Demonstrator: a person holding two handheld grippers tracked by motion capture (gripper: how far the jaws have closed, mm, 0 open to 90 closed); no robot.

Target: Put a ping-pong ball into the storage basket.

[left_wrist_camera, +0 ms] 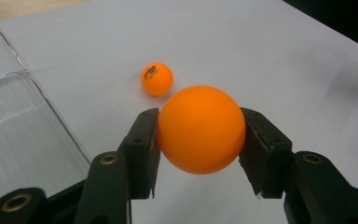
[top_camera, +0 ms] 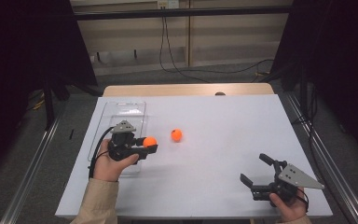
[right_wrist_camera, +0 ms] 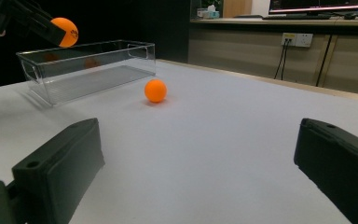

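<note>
My left gripper (top_camera: 150, 142) is shut on an orange ball (left_wrist_camera: 200, 129), held above the table beside the right edge of a clear plastic bin (top_camera: 121, 122); the same held ball (right_wrist_camera: 65, 31) appears at the top left of the right gripper view. A second orange ball (top_camera: 176, 135) lies on the white table (top_camera: 223, 130) just right of the held one, also seen as the printed ball (left_wrist_camera: 157, 79) and the lone ball (right_wrist_camera: 155, 90). My right gripper (top_camera: 256, 169) rests near the front right of the table, open, with nothing between its jaws.
The clear bin (right_wrist_camera: 86, 65) holds nothing that I can make out. A wooden strip (top_camera: 186, 89) borders the table's far edge. Cables trail over the floor behind it, and dark curtains flank both sides.
</note>
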